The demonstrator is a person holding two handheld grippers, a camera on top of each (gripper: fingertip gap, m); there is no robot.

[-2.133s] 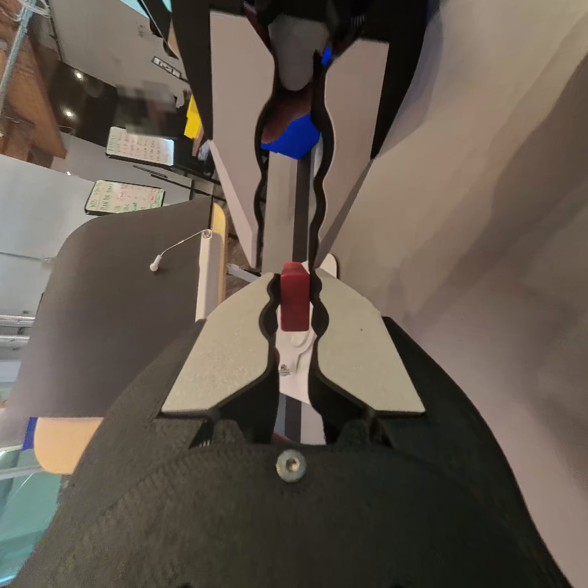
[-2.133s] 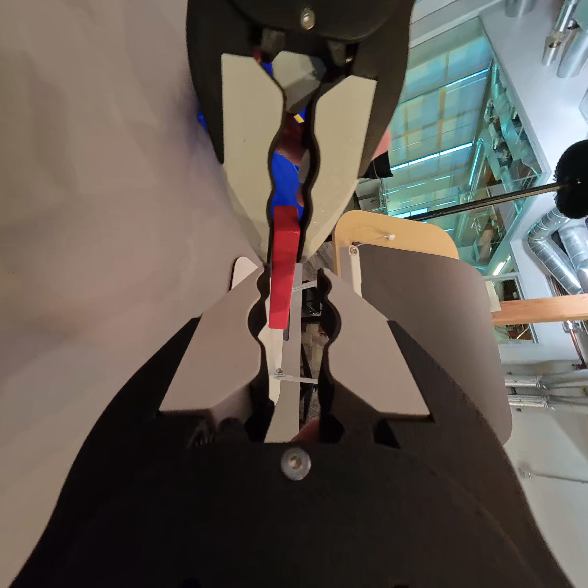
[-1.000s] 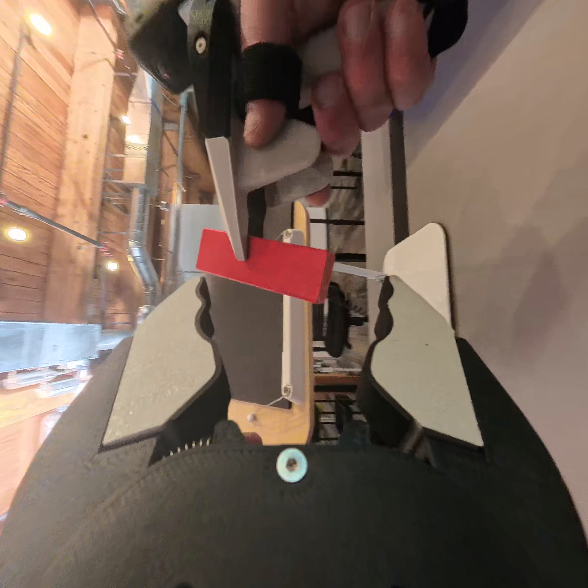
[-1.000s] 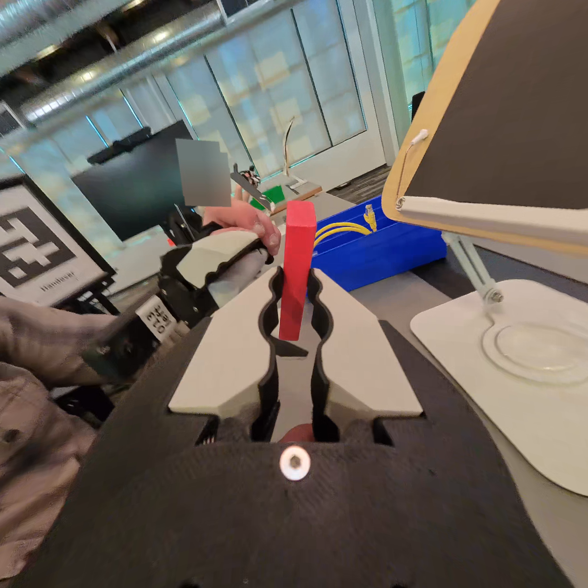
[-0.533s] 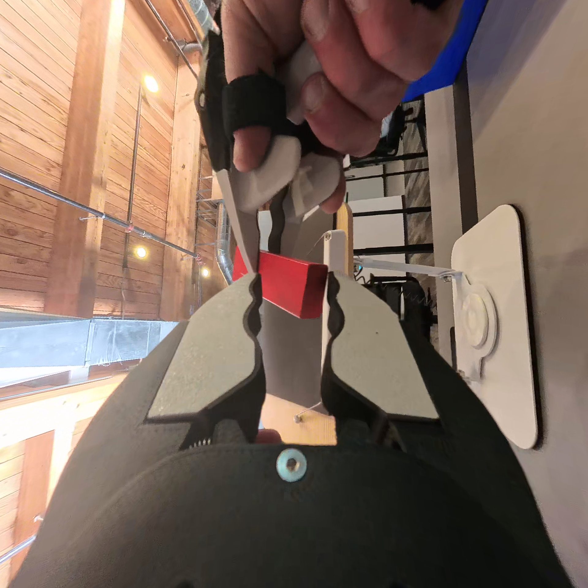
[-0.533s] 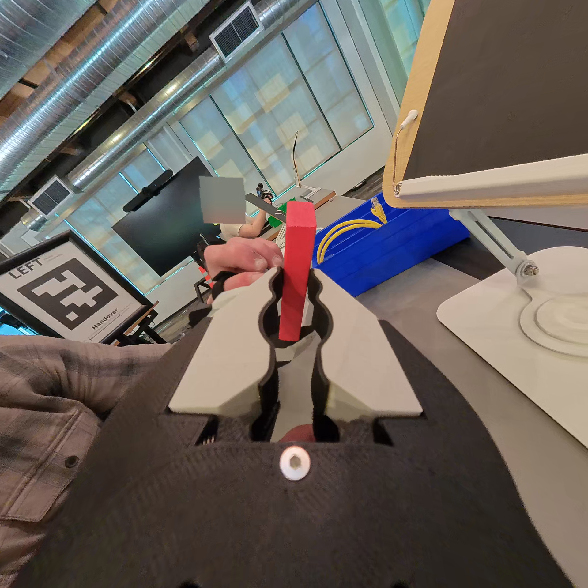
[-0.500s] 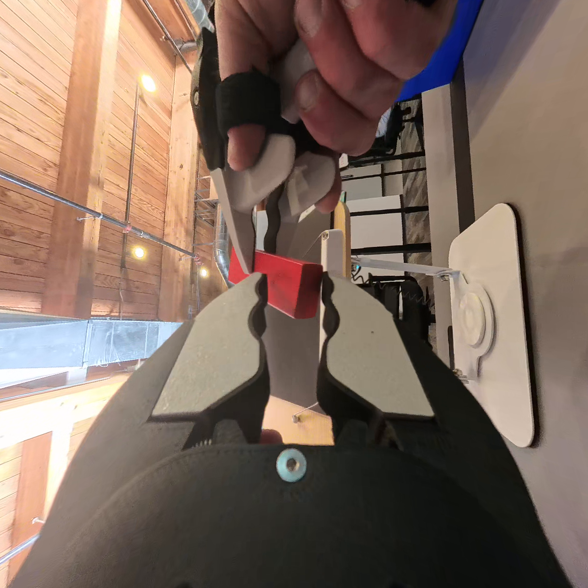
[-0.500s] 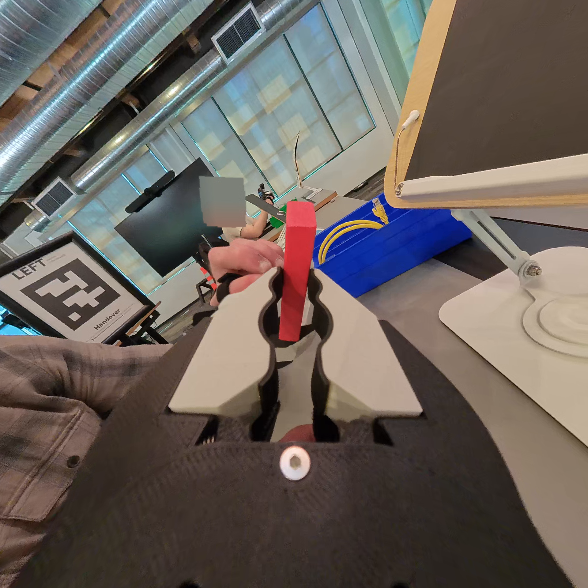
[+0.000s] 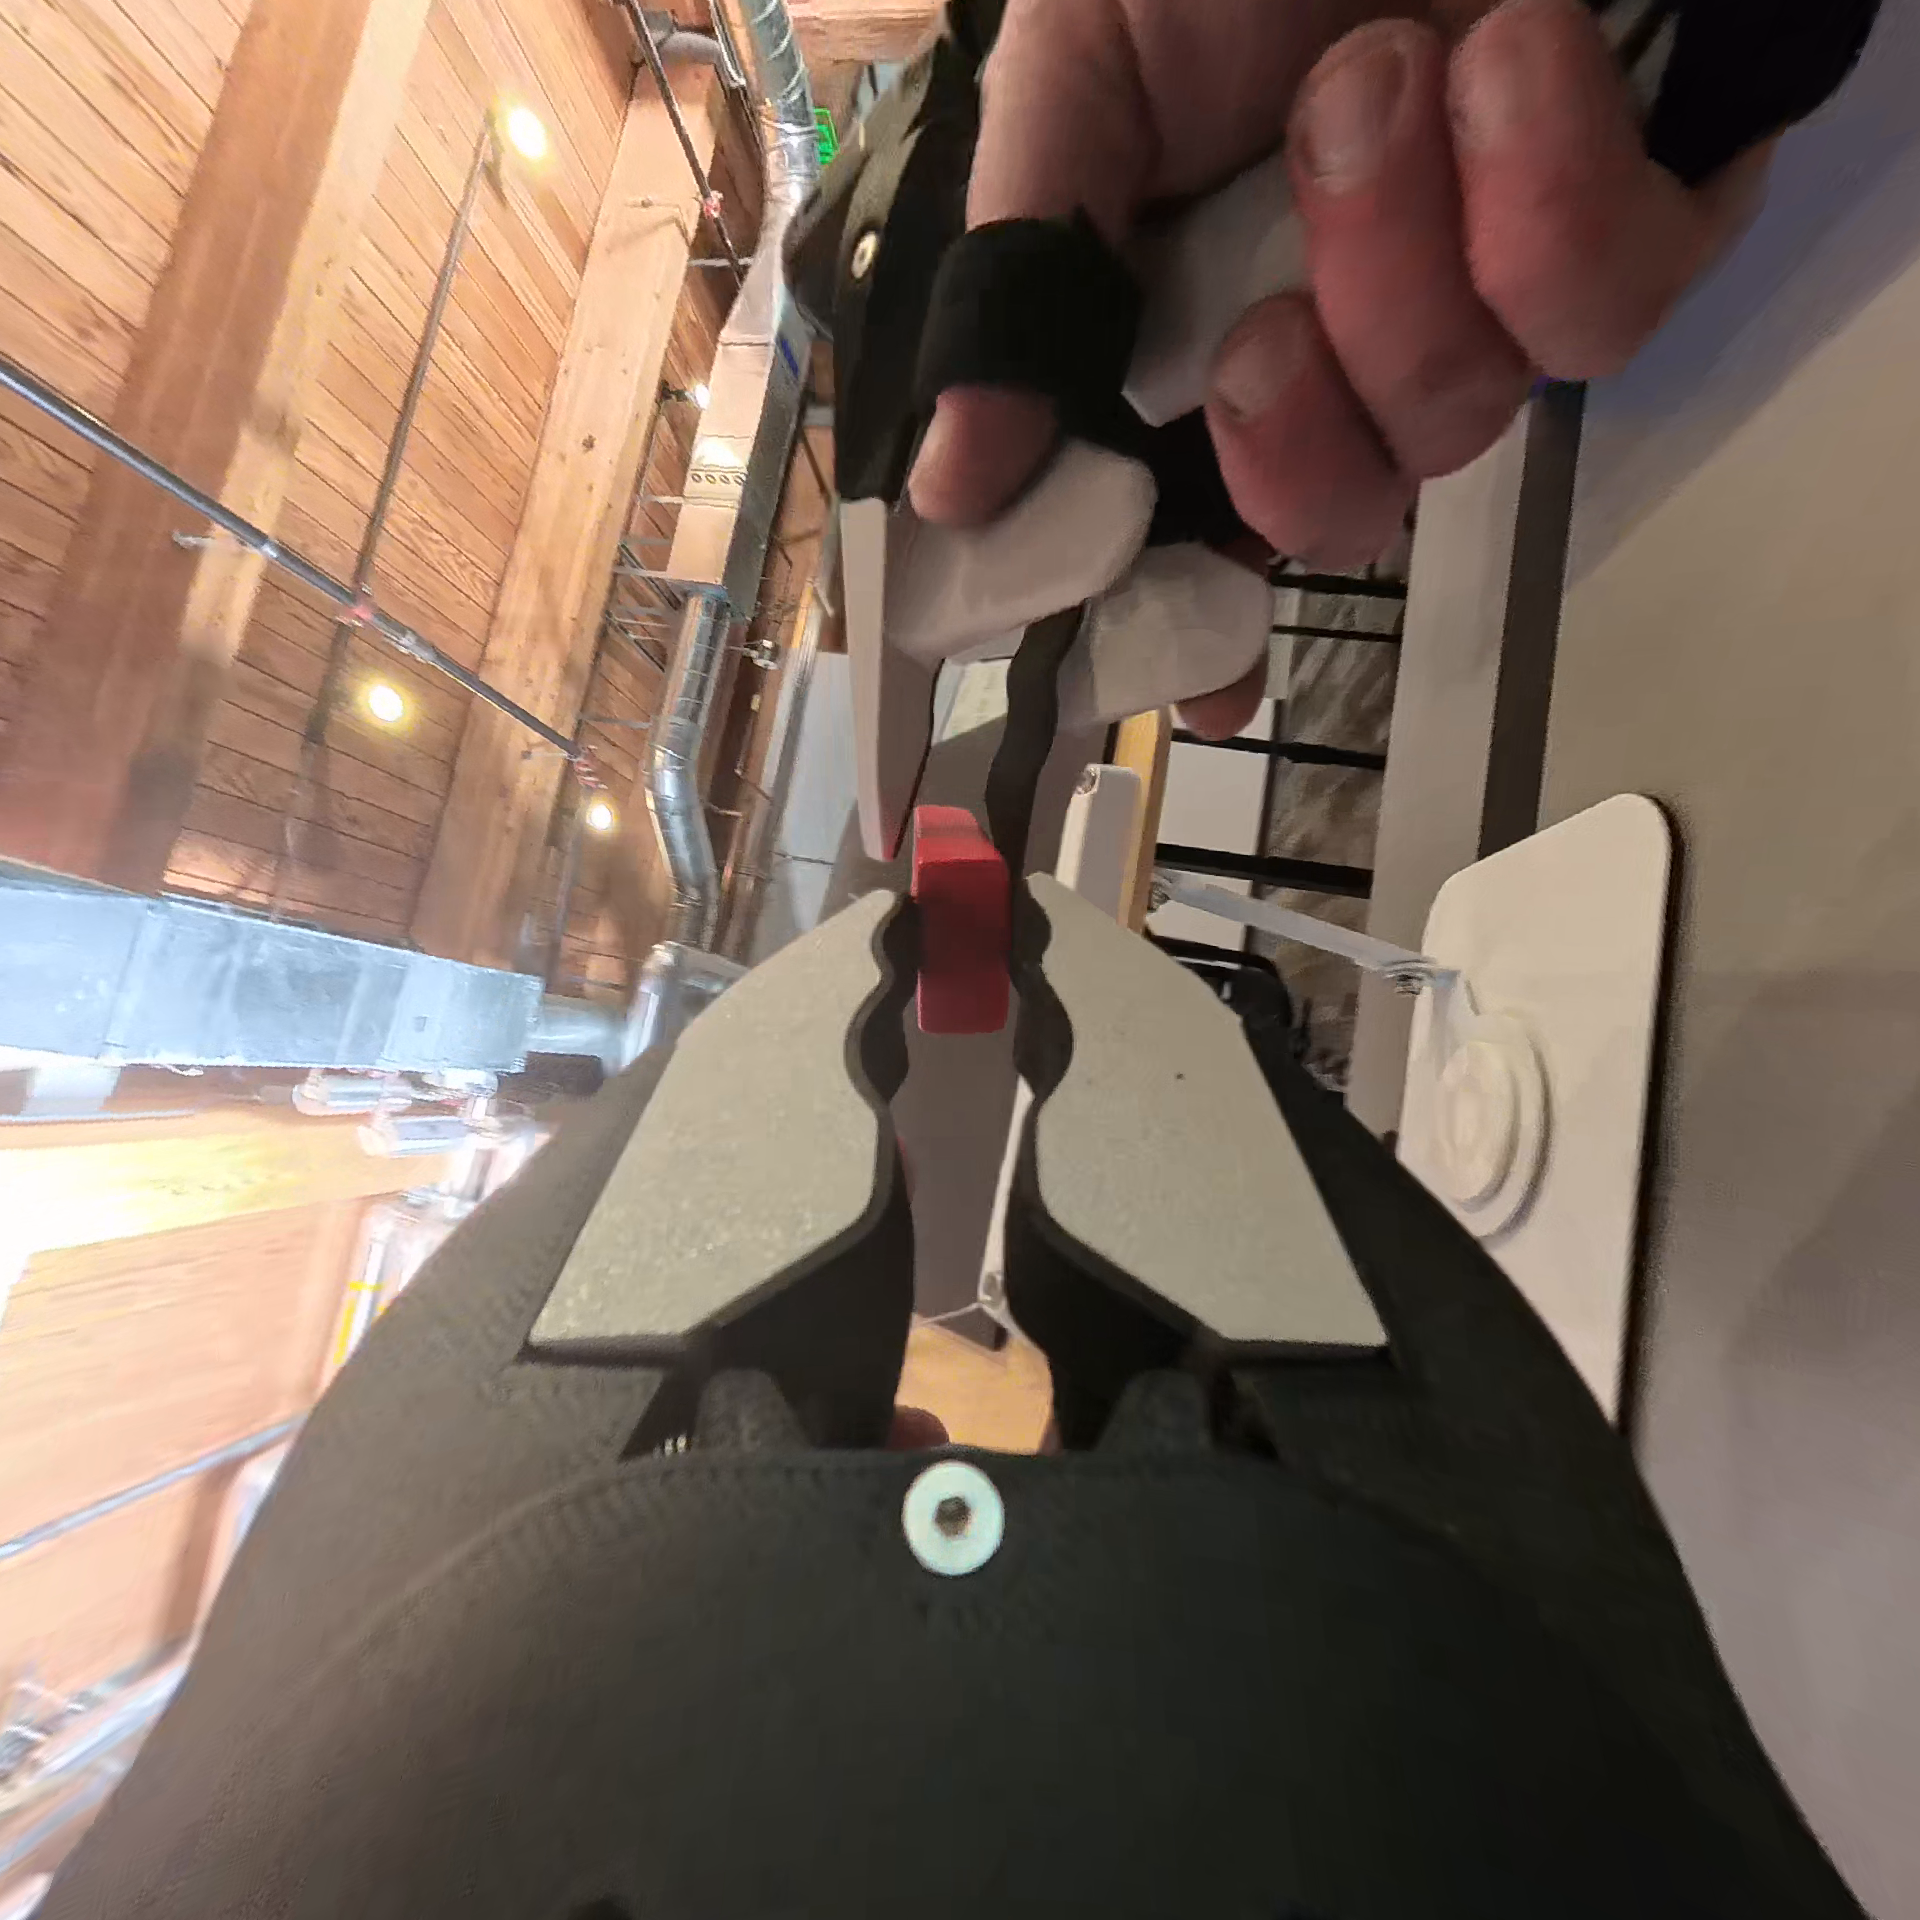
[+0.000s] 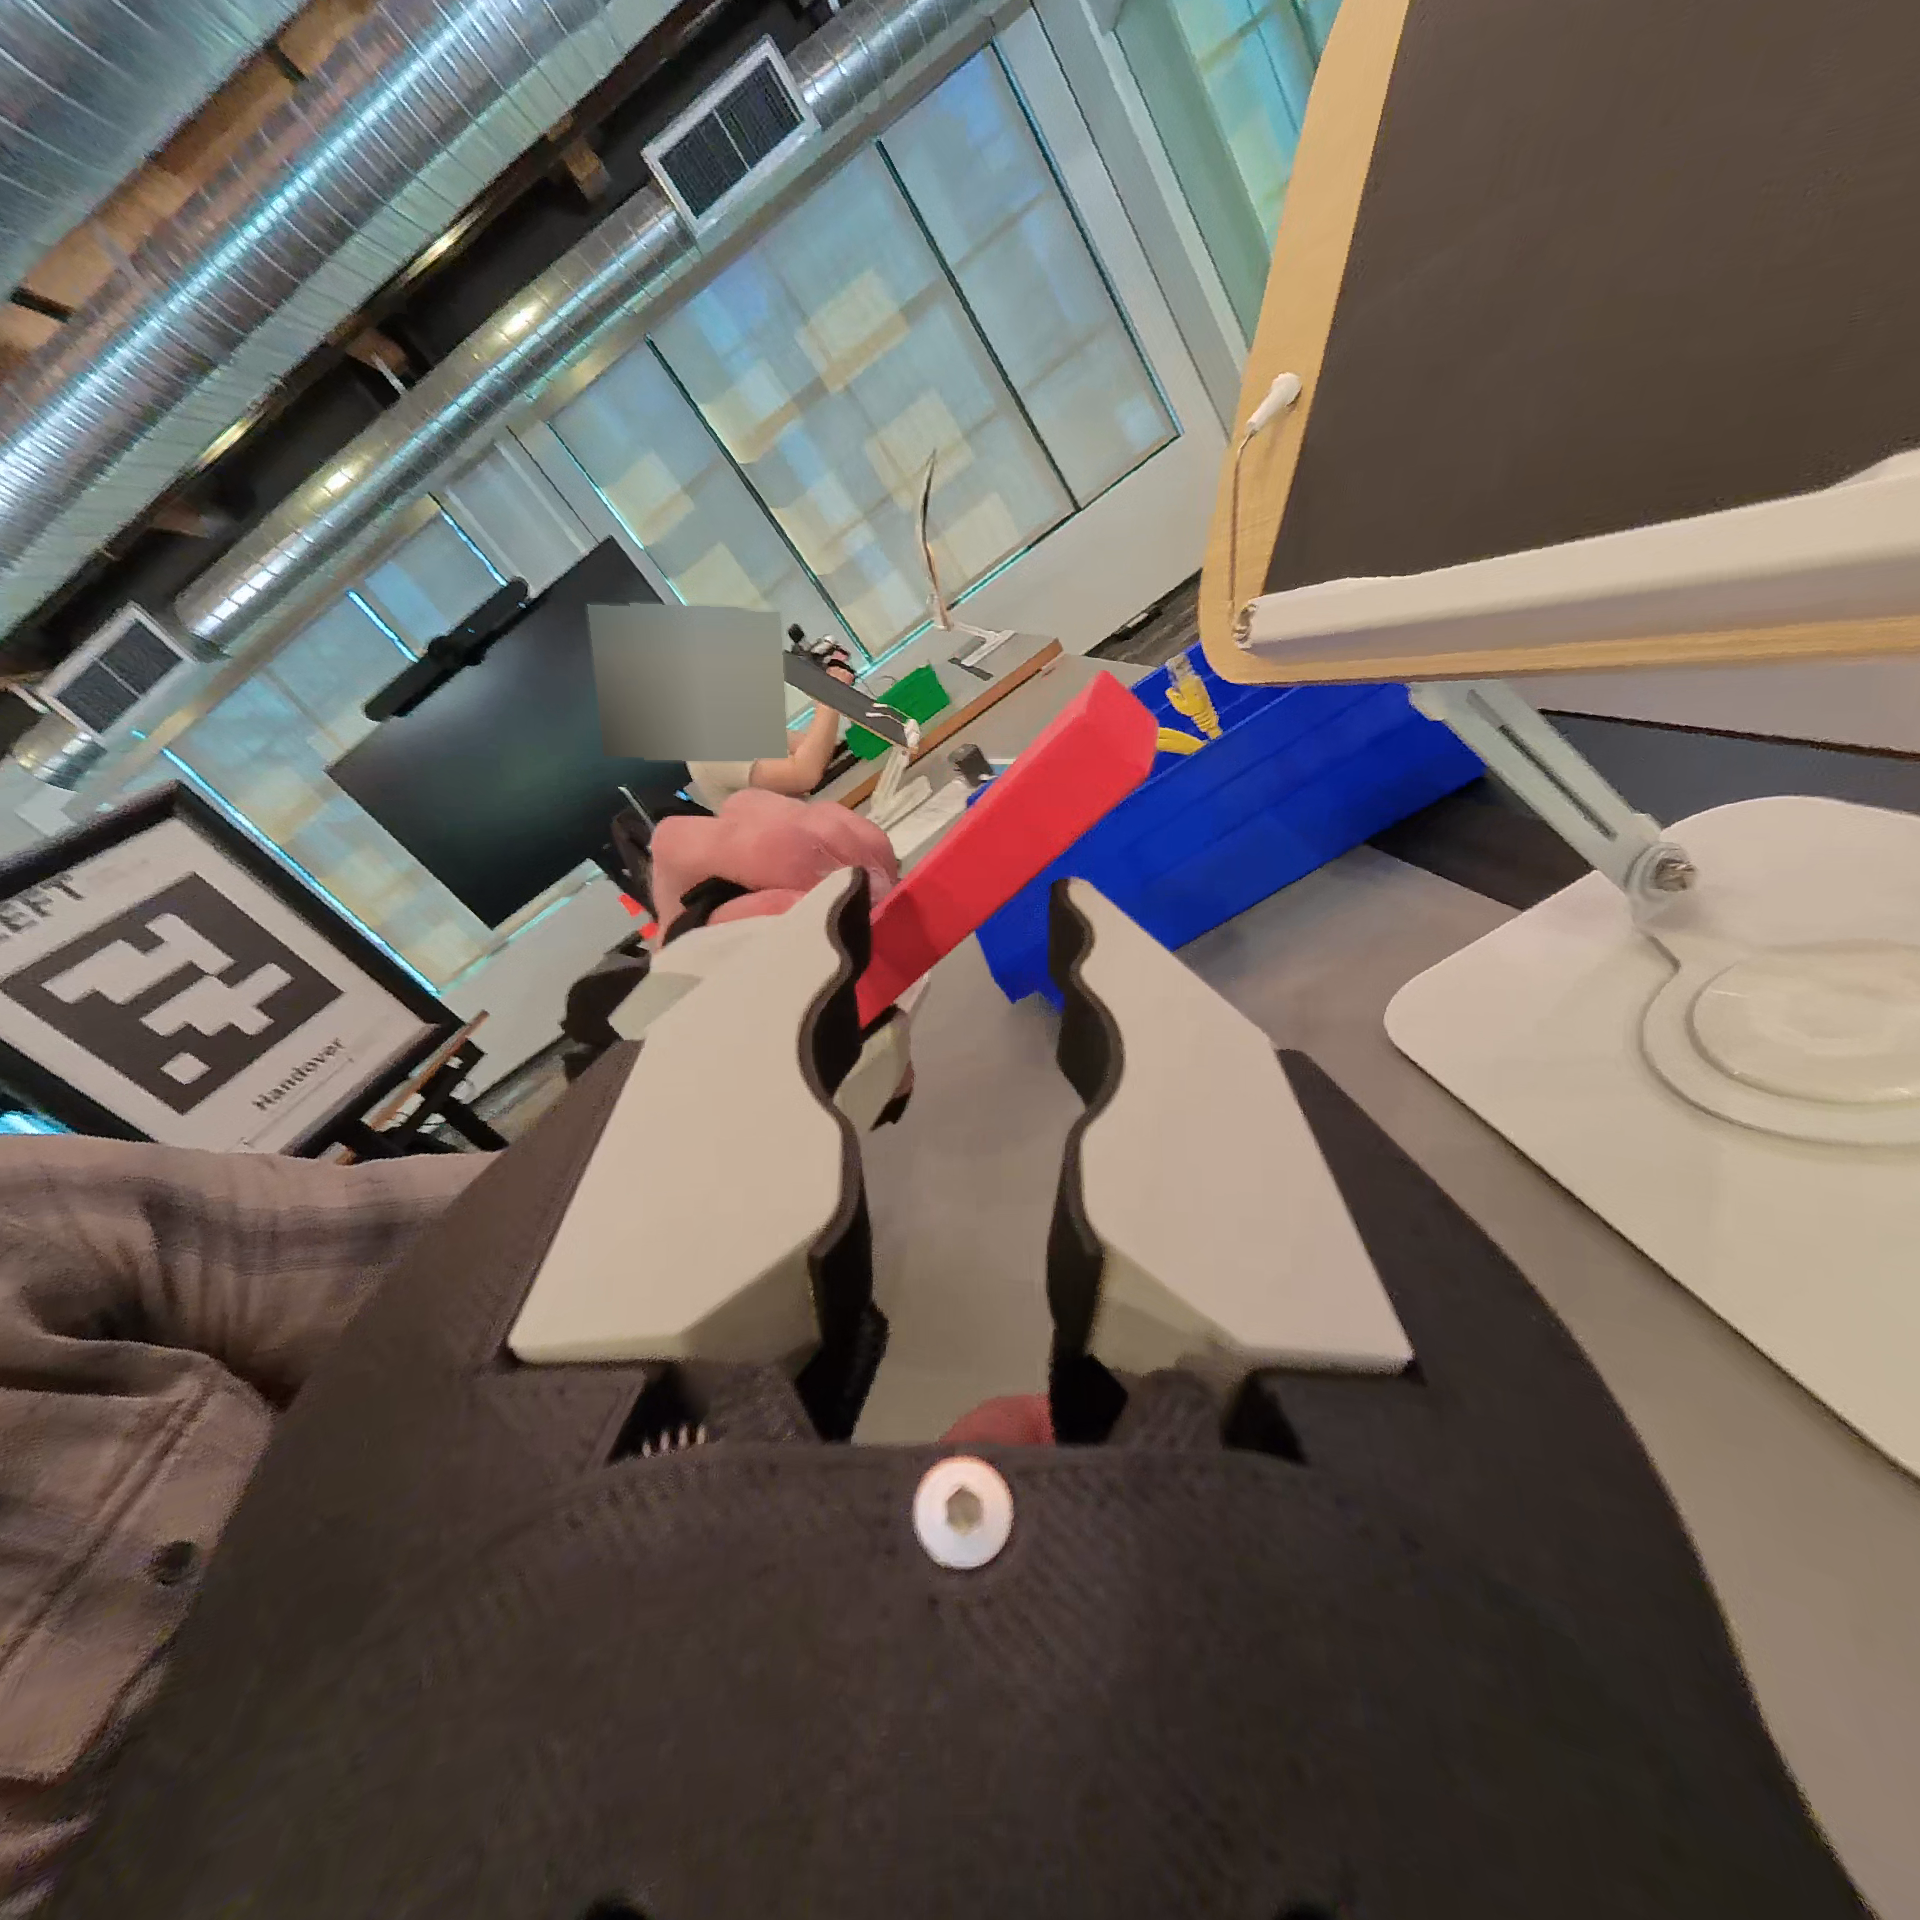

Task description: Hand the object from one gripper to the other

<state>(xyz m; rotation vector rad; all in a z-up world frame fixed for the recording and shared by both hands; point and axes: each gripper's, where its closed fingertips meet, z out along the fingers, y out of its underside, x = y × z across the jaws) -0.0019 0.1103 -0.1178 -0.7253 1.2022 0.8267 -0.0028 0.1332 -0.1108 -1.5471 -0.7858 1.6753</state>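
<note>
A red rectangular block (image 9: 961, 966) is clamped end-on between the grey pads of my left gripper (image 9: 961, 904), which is shut on it. My right gripper (image 9: 948, 847), held by a hand, faces it from above with its fingers spread on either side of the block's far end. In the right wrist view my right gripper (image 10: 956, 904) is open and grips nothing. The block (image 10: 1029, 821) slants up to the right between and beyond its fingertips. The left gripper's fingers (image 10: 655, 1003) and the hand holding it show partly behind my right gripper's left finger.
A white stand base (image 10: 1558, 1091) sits on the grey table (image 10: 1299, 956) to the right, carrying a dark board with a wooden edge (image 10: 1610, 260). A blue bin (image 10: 1247, 821) with yellow cable stands behind. A framed marker sign (image 10: 177, 997) stands at the left.
My left gripper closed on the red block. My right gripper opened and let it go. The block now slants in the right wrist view instead of standing upright between the pads.
</note>
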